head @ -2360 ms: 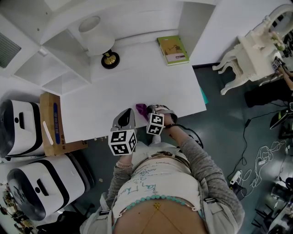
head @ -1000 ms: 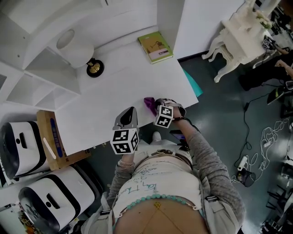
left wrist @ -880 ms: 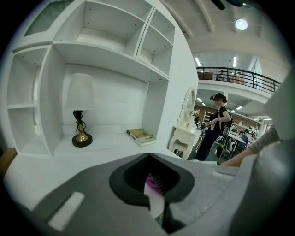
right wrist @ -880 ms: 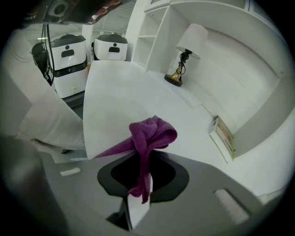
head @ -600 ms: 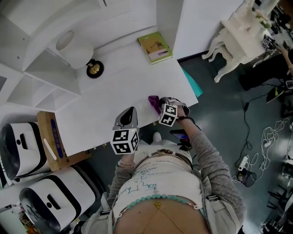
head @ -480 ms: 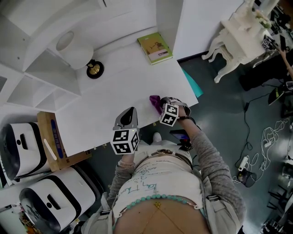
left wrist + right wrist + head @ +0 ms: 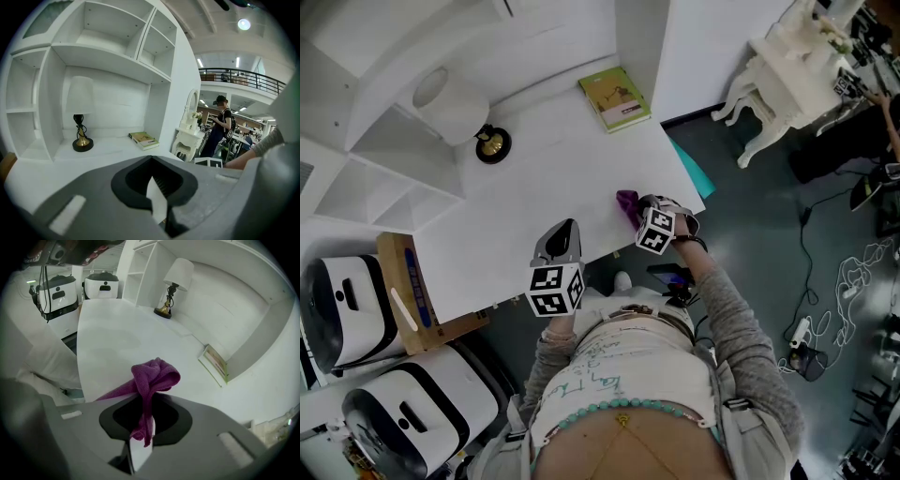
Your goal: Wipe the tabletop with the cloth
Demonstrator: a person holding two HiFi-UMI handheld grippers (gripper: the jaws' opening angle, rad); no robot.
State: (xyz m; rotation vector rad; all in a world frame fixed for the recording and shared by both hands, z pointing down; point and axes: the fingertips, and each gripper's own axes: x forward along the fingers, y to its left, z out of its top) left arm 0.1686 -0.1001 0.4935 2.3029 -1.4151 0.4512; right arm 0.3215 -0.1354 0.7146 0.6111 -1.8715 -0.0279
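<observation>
Right gripper (image 7: 140, 437), clamped on the cloth (image 7: 152, 376), appears mid-wipe near the right front edge of the table (image 7: 544, 178), left gripper (image 7: 157, 206) idle, closed and empty; a sweep inward looks next

Magenta cloth (image 7: 152, 376) against a plain white tabletop (image 7: 553, 178). Green book (image 7: 615, 98), white-shaded lamp (image 7: 452, 96) on a gold-and-black foot, and black-and-white squares patterning the marker cube (image 7: 551, 289).
</observation>
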